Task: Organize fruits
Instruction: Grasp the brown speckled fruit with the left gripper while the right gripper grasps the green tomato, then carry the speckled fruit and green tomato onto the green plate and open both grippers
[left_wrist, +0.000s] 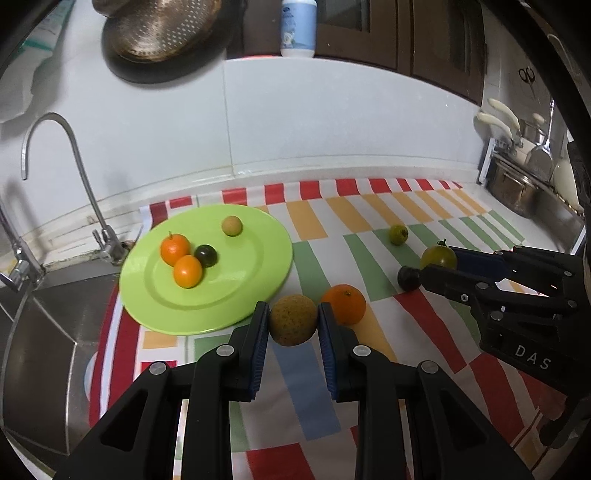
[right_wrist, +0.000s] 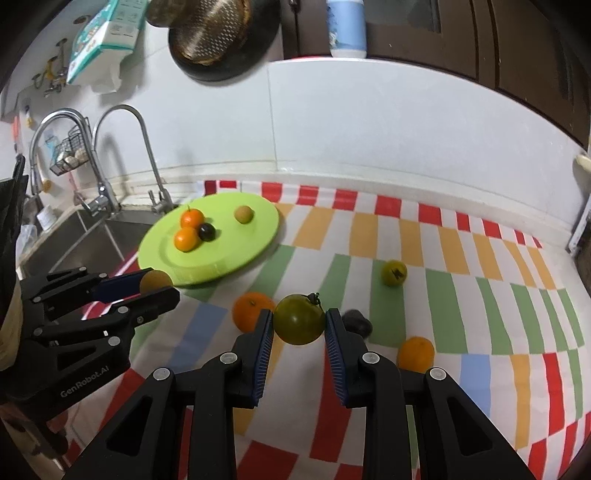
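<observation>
My left gripper (left_wrist: 293, 319) is shut on a brownish-yellow round fruit (left_wrist: 293, 319) just off the near rim of the green plate (left_wrist: 236, 295). The plate holds two small oranges (left_wrist: 187, 271), a dark fruit (left_wrist: 205, 255) and a tan fruit (left_wrist: 231, 225). My right gripper (right_wrist: 299, 319) is shut on a green tomato (right_wrist: 298, 319) above the striped cloth. An orange (right_wrist: 252, 311), a dark plum (right_wrist: 356, 322), another orange (right_wrist: 416, 353) and a yellow-green fruit (right_wrist: 394, 273) lie on the cloth. The left gripper shows in the right wrist view (right_wrist: 157, 286).
A steel sink (left_wrist: 44, 332) with faucets (left_wrist: 74, 147) lies left of the plate. Pots and utensils (left_wrist: 524, 184) stand at the far right. A colander (left_wrist: 159, 29) and a bottle (left_wrist: 298, 27) sit on the ledge above the white wall.
</observation>
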